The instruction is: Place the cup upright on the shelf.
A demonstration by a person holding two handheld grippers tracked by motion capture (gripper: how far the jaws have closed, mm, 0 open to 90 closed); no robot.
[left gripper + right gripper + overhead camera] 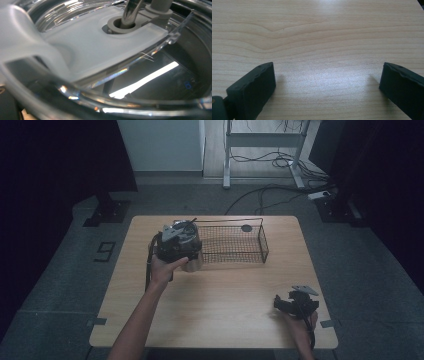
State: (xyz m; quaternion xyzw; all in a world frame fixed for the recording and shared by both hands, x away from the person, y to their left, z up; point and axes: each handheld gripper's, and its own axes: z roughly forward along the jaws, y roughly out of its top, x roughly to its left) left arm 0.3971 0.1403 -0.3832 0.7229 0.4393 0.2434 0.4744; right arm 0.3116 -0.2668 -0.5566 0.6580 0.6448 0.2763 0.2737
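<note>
1. Wooden table point(215, 295) carried a black wire basket point(235, 242) at its far middle; a small dark round thing point(246, 228) lay inside the basket near the far wall
2. Left gripper point(176, 244) was held over a clear tumbler-like container point(192, 262) that stood just outside the basket's left end, touching or nearly touching it
3. Left gripper view was jammed up against the container's clear lid point(100, 50): frosted flap, grey ring with a metal straw point(131, 11) through it, dark inside below
4. Couldn't tell how the left jaws stood, since the lid blocked them and the high view was too small
5. Right gripper point(296, 304) sat low at the table's near right corner, well apart from the basket
6. Right gripper view showed both black jaws spread wide over bare wood grain, with nothing between them
</note>
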